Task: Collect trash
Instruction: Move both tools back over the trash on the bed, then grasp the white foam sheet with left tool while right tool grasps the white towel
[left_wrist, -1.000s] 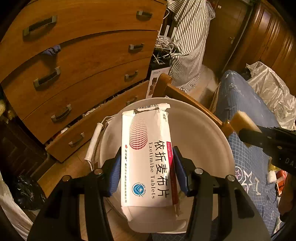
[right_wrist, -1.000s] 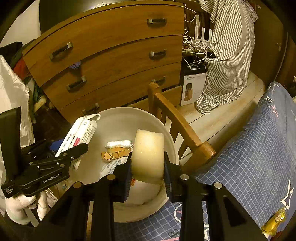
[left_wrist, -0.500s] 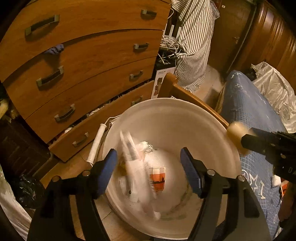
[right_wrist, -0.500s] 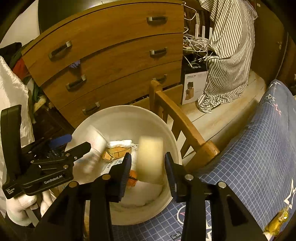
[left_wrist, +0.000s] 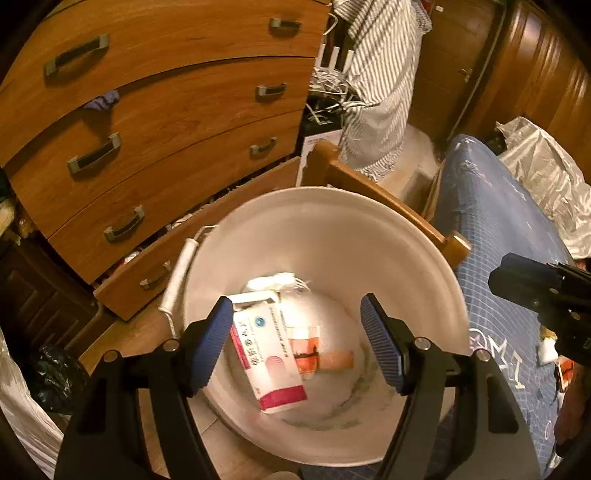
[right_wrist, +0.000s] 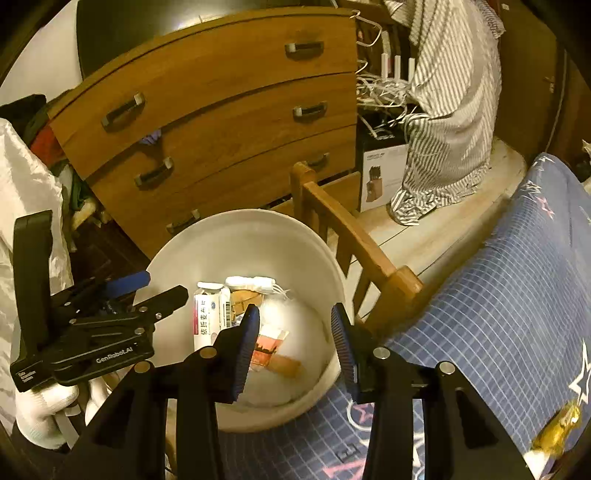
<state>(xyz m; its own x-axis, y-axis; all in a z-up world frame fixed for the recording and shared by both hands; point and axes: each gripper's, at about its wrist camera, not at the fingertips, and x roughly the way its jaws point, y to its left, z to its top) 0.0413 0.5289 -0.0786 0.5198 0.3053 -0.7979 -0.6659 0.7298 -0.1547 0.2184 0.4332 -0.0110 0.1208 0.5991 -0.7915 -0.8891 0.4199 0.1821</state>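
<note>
A white round bin (left_wrist: 332, 221) stands on the floor by a wooden chair. Inside lie a white and red tablet box (left_wrist: 267, 350), an orange wrapper (left_wrist: 304, 343), a tan sponge piece (left_wrist: 336, 360) and white crumpled paper (left_wrist: 273, 280). My left gripper (left_wrist: 299, 347) is open and empty above the bin. My right gripper (right_wrist: 293, 343) is open and empty above the bin (right_wrist: 240, 236) too. The box (right_wrist: 207, 314) and the sponge piece (right_wrist: 286, 365) show in the right wrist view. The left gripper's body (right_wrist: 85, 332) appears at the left there.
A wooden chest of drawers (left_wrist: 166, 122) stands behind the bin. A wooden chair back (right_wrist: 354, 236) is beside it. A blue checked cloth (right_wrist: 498, 295) covers a surface on the right, with a yellow wrapper (right_wrist: 557, 428). A striped shirt (right_wrist: 443, 110) hangs at the back.
Both grippers opened. The tablet box dropped from the left gripper and the sponge from the right one; both now lie in the bin.
</note>
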